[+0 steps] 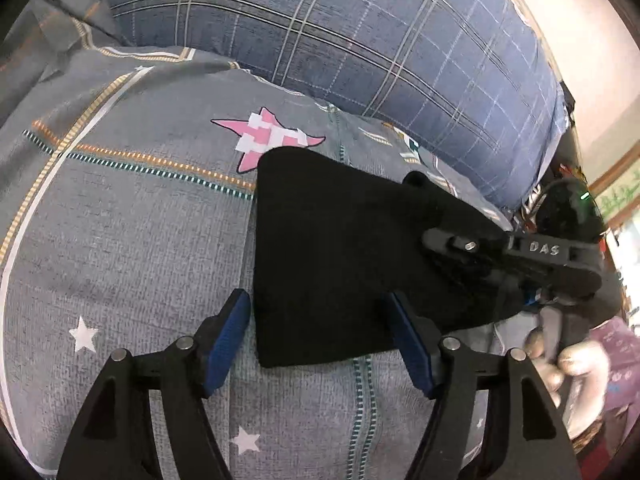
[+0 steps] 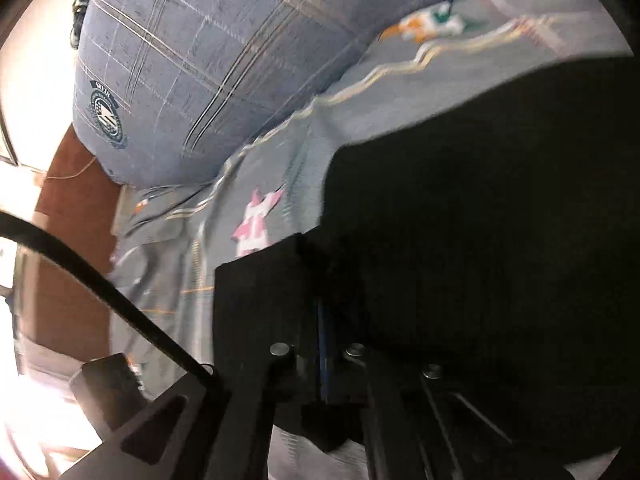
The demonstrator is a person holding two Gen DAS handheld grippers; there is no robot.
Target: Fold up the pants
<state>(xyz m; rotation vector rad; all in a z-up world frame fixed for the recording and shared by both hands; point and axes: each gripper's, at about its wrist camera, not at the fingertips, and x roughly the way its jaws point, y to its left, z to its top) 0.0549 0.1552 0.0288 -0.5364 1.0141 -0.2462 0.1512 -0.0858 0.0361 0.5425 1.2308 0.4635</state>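
Left wrist view: the pants lie folded at frame centre on the bed; the left tool is spread open, the right tool clamped on their edge. The fold should be lowered evenly.

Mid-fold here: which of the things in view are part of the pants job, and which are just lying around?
Part of the job:
- black pants, folded on the bed
- right gripper, shut on the pants
- left gripper, open over the pants' near edge

Just lying around:
- grey star-print bedsheet
- blue plaid pillow
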